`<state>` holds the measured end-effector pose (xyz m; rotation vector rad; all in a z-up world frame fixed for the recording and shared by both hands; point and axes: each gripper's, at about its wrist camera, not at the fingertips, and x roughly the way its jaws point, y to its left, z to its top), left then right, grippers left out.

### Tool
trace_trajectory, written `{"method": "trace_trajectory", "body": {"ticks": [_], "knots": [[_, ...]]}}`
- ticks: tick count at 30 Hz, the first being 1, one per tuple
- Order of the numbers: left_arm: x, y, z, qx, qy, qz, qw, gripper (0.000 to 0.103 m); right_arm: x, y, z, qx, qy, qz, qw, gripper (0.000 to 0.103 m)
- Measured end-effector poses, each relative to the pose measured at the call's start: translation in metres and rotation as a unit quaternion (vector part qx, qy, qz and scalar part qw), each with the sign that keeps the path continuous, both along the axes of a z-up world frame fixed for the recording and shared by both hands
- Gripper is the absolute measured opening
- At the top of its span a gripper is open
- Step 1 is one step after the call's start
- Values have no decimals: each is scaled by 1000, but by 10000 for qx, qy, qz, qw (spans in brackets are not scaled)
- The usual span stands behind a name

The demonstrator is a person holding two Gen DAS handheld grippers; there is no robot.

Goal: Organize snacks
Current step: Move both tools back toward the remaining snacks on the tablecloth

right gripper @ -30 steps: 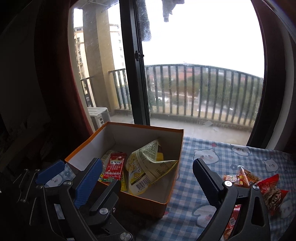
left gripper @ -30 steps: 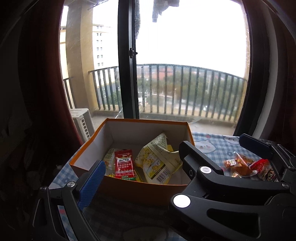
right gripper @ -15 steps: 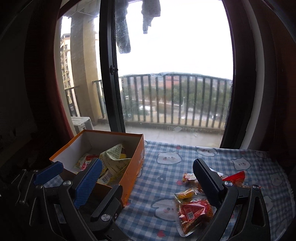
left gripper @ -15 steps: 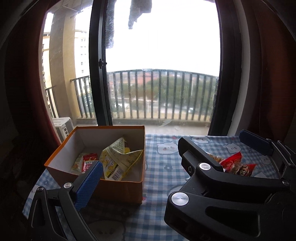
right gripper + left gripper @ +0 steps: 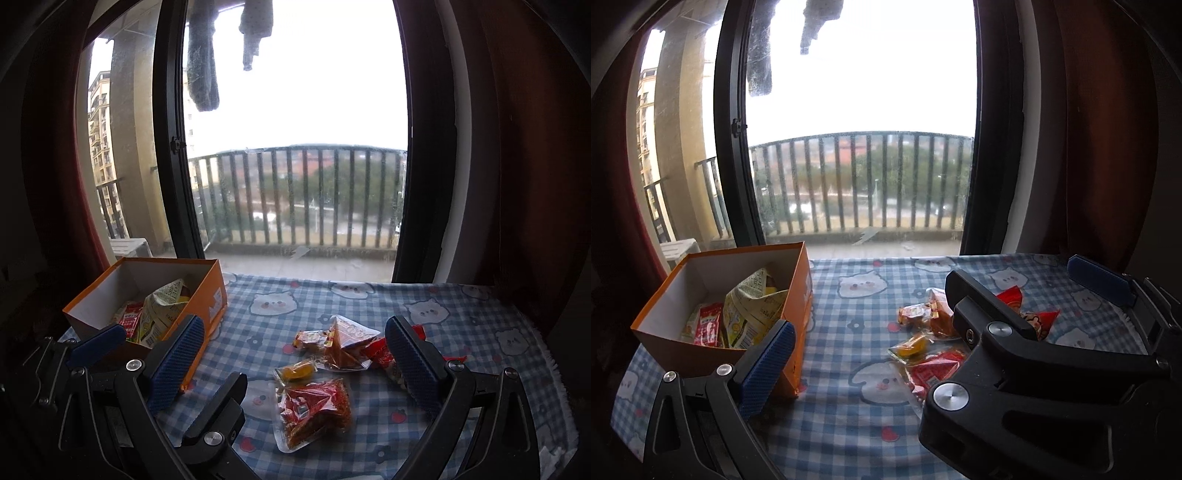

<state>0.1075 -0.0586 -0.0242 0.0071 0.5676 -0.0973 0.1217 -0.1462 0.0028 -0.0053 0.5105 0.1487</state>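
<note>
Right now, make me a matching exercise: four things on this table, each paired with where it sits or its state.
Things:
1. green-and-yellow packet
2. small yellow snack
3. big red packet
4. right gripper

Descriptions:
A. nearest the camera, on the cloth
B. open, holding nothing
C. inside the orange box
D. between the red packet and the triangular pack

Pairs: 1-C, 2-D, 3-A, 4-B

Daylight poured in through the window (image 5: 295, 147) ahead of me, its overcast sky blown out to flat white; the curtains (image 5: 517, 147) and room edges fell to near black. The tablecloth (image 5: 332, 306) was evenly, softly lit; the fisheye bent the window frame (image 5: 733, 147) into a curve.
</note>
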Motion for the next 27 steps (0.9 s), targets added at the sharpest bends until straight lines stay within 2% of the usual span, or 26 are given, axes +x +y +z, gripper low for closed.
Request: {"method": "trace_trajectory", "body": {"ticks": [12,27], "knots": [[20,-40,-31,-84,315,-315,9990,103,10,-45,-30,-71,192,-292,9994,100],[57,-76,-100,96,1082,-386,9933,102,44,-79,-102,6,871,-585,9945,100]]}}
